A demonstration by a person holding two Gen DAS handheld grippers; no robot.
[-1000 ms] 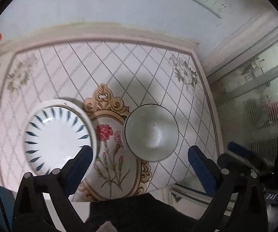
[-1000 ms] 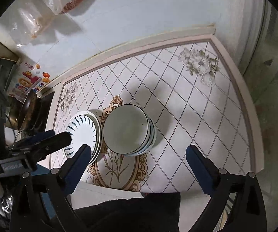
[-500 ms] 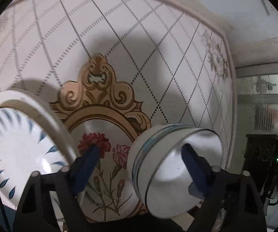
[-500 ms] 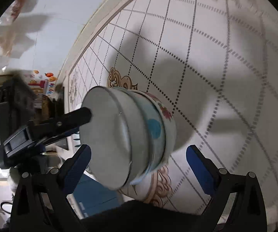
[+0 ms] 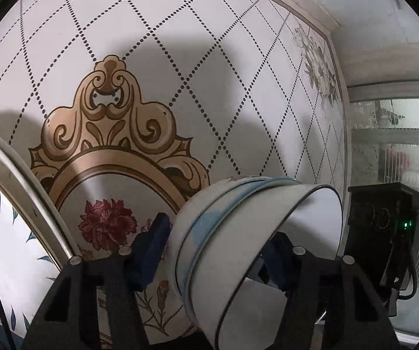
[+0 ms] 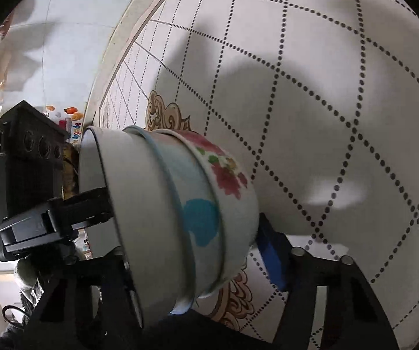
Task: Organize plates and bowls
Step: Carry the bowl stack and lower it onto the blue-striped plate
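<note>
Both the left gripper (image 5: 218,250) and right gripper (image 6: 200,253) have just been closing and now pinch the stack of 3 bowls (image 6: 177,210) from opposite sides, sharing its weight.

Both fisheye views look steeply down from close above the patterned worktop (image 5: 197,67), each along its own hand-held gripper. They share the stack of bowls (image 5: 238,250), low in the left wrist view and at centre left in the right wrist view (image 6: 180,204). Each view also catches the other gripper's black housing at its edge.
</note>
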